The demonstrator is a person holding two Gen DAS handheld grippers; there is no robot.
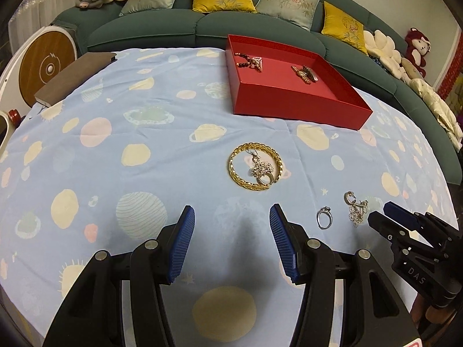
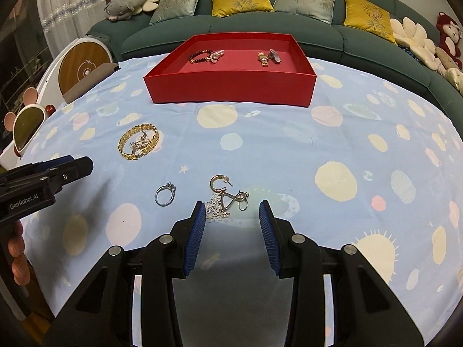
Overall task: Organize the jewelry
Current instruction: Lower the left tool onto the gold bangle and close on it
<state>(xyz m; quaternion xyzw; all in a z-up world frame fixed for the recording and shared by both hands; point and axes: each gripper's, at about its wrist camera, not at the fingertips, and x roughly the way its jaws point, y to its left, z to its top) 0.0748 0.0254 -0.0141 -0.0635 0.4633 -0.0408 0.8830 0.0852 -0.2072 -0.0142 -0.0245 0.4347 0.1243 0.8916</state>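
Note:
A gold bangle (image 1: 255,167) (image 2: 139,142) lies on the blue planet-print cloth with a sparkly silver earring (image 1: 260,171) inside it. My left gripper (image 1: 231,212) hovers just short of it, open, nothing between its blue pads. A silver ring (image 1: 324,217) (image 2: 165,194) lies to the right. A small heap of earrings (image 2: 228,198) (image 1: 356,206) lies just past my right gripper (image 2: 233,212), which is open and holds nothing. The red tray (image 1: 292,102) (image 2: 228,91) farther back holds a dark bead bracelet (image 2: 199,56), a pearl piece and a gold watch (image 2: 262,58).
A teal sofa (image 1: 173,26) with yellow and grey cushions curves behind the table. A brown book (image 1: 72,78) lies at the table's left edge beside a round wooden-faced device (image 1: 46,66). Plush toys sit on the sofa. Fingers of a hand (image 2: 18,257) show at the left.

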